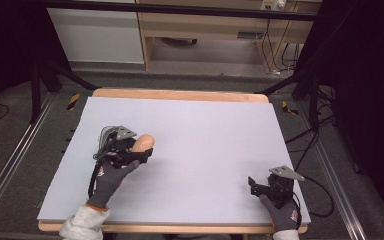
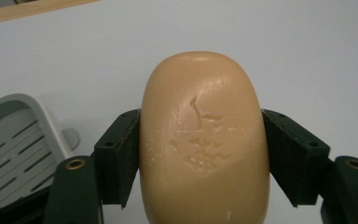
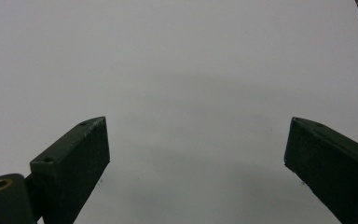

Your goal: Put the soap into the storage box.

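I see a pale sheet (image 1: 210,150) covering the wooden table (image 1: 180,94), a grey slotted dish (image 2: 14,144) at one side, and wooden furniture (image 1: 205,25) beyond.

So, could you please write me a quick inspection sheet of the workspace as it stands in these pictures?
Surface: pale sheet covering a wooden table; no marks visible.
Job's things: tan oval soap bar, surface dented, held between the left gripper's jaws; grey slotted soap dish beside it in the left gripper view.
Clutter: nothing seen.
Grippers: left gripper shut on the soap bar, held by a gloved hand; right gripper open with nothing between its jaws, near the table's front right corner.
Cables: one trails from the right gripper over the table edge; more hang at the back right.
Surroundings: dark floor, black frame bars, wooden furniture behind.
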Motion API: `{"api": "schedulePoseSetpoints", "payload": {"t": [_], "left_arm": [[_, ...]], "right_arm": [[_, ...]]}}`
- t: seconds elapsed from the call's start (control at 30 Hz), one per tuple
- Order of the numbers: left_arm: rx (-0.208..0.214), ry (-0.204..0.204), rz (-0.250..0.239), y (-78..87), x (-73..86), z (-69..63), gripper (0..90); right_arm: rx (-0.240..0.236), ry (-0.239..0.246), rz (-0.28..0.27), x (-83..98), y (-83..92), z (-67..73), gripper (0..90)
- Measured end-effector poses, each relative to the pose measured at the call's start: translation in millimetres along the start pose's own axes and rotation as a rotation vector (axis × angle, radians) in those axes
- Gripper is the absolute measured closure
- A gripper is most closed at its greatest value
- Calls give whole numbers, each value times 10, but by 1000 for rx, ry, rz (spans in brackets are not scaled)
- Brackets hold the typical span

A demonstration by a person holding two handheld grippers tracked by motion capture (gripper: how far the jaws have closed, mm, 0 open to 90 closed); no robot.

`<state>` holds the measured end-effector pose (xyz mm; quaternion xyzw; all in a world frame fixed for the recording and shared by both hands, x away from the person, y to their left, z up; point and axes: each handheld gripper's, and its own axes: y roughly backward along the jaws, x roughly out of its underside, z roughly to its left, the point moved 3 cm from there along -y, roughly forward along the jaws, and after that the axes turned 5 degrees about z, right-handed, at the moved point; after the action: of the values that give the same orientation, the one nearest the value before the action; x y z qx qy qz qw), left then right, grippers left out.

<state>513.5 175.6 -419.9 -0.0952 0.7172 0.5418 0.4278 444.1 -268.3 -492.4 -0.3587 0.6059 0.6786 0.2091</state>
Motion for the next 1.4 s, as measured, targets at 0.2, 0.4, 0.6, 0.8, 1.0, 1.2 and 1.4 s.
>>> {"api": "schedulePoseSetpoints", "payload": {"t": [0.2,0.4,0.6,0.8,1.0,1.2,1.4], "left_arm": [[-24,30,-12,47,6,158,313],[-49,68,-37,124,-9,337,312],[-70,99,-47,138,-24,479,313],[-93,121,-50,124,-31,614,313],[-131,131,-29,46,-7,734,313],[-147,145,-9,-45,32,822,313],[-165,160,5,-89,80,896,313]], "right_arm": [[-2,6,0,-1,-4,2,69],[-5,6,-2,-2,2,5,69],[-11,7,-3,-4,-3,21,68],[-9,19,-1,-3,-9,23,68],[-12,19,2,-3,-17,33,68],[-11,21,4,-2,-20,33,67],[-14,17,5,-3,-18,37,67]]}}
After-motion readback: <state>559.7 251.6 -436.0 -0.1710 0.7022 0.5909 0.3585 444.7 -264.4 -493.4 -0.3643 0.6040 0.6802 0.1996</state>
